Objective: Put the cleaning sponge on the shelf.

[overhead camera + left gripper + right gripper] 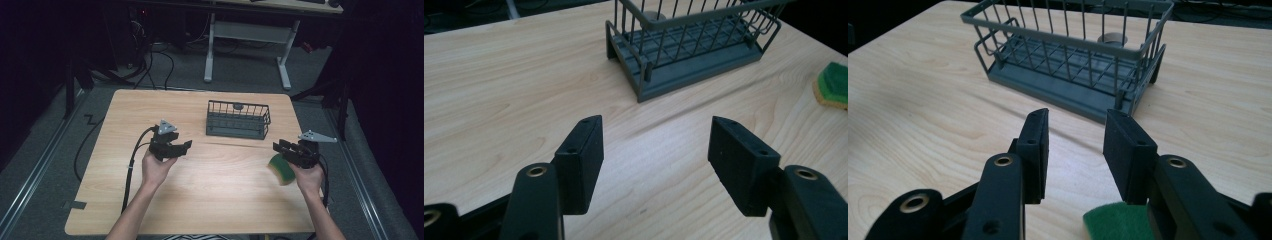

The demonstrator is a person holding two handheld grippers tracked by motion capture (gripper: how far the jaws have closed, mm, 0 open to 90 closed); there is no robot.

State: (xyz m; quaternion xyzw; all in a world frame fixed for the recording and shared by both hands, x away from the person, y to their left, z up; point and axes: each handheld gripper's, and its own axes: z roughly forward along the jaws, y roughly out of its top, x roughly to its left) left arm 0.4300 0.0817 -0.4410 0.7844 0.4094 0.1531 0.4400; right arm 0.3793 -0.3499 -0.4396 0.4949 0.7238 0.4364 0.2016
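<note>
My left hand (156, 167), lower left of centre in the high view, holds the black two-jaw left gripper (181, 148); jaws spread wide, pointing toward the frame's right. My right hand (308, 177), at lower right, holds the matching black right gripper (281, 147); jaws parted more narrowly, aimed left. Both forearms enter from the bottom edge.

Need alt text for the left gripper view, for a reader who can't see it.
The left gripper, its two black fingers spread open and empty, hovers over a light wooden table. Beyond stands a grey wire basket, and a green-topped sponge lies at the right edge.
</note>
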